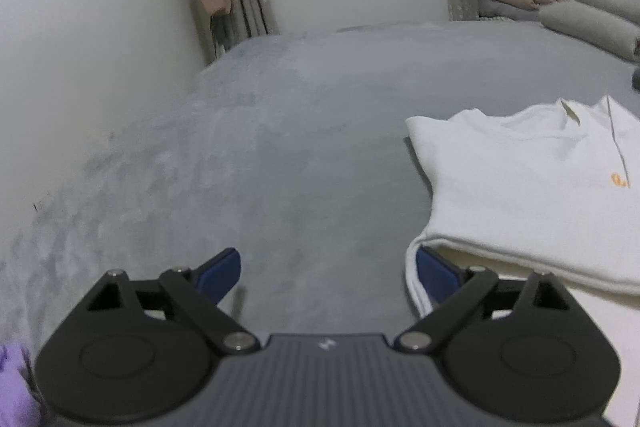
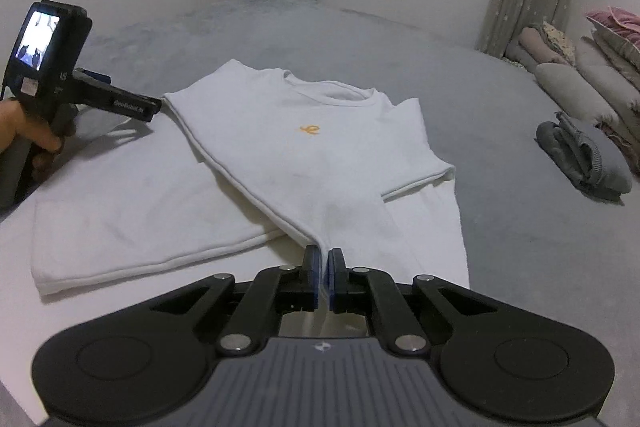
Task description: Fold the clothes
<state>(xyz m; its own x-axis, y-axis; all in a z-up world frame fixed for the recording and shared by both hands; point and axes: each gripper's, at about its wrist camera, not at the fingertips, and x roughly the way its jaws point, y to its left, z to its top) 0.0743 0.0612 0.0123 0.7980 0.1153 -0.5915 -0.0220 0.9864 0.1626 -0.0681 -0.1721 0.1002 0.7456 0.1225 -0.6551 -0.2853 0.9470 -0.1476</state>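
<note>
While it lies on the grey bed: my white T-shirt sits front up, small orange mark on the chest, its body folded diagonally over another white layer spread flat to the left.
Right claw: pinched shut on the near point of the shirt's folded edge, fabric caught between the blue pads.
Left claw: jaws spread wide, holding nothing; its right finger sits just beside the shirt's left edge, near the sleeve corner.
Step in hand: I judge a fold is under way, the right claw carrying or setting an edge.
Next move: probably needs the left claw to pin or take the far corner so the edge stays straight.
Bed: grey cover, bare to the shirt's right.
Nearby: a rolled grey garment well apart on the right; stacked pillows beyond it.
In the way: nothing visible across the shirt.
</note>
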